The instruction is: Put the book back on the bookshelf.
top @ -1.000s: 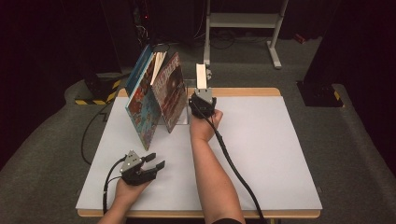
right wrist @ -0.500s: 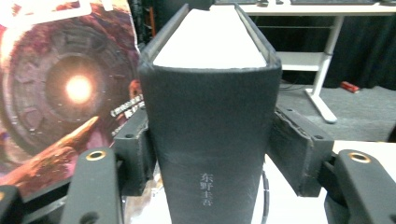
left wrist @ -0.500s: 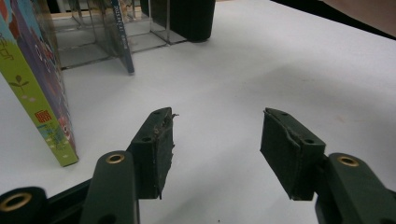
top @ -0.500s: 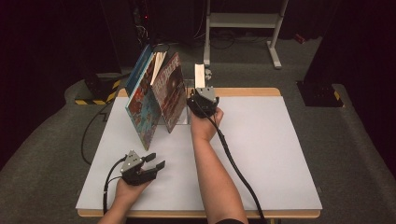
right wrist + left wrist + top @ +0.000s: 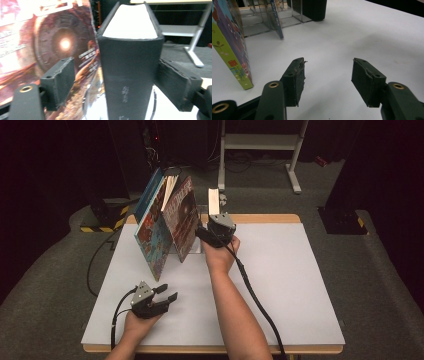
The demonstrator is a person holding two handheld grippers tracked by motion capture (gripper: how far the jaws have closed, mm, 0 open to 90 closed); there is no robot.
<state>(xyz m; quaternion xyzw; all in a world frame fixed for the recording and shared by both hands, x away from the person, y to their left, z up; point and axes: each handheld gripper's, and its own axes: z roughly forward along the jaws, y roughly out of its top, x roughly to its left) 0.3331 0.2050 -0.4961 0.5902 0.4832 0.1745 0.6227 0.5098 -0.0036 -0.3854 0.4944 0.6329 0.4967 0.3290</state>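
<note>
A thick black book (image 5: 130,62) stands upright with its pale page edge on top (image 5: 214,202), at the far edge of the white table (image 5: 300,270). My right gripper (image 5: 215,219) reaches toward it from the near side. Its jaws have just been opening and now stand either side of the spine (image 5: 117,75). The left pad is clear of the cover and the right pad is close beside it. My left gripper (image 5: 169,292) rests low at the table's near left, open with nothing between its jaws (image 5: 328,75).
Left of the black book, a reddish-brown book (image 5: 182,217) and a colourful blue one (image 5: 150,240) lean tilted in a clear acrylic stand (image 5: 262,22). A metal frame (image 5: 260,142) stands on the floor beyond the table.
In the high view the right hand stays at the black book with barely any shift. The left hand and the leaning books have not moved.
</note>
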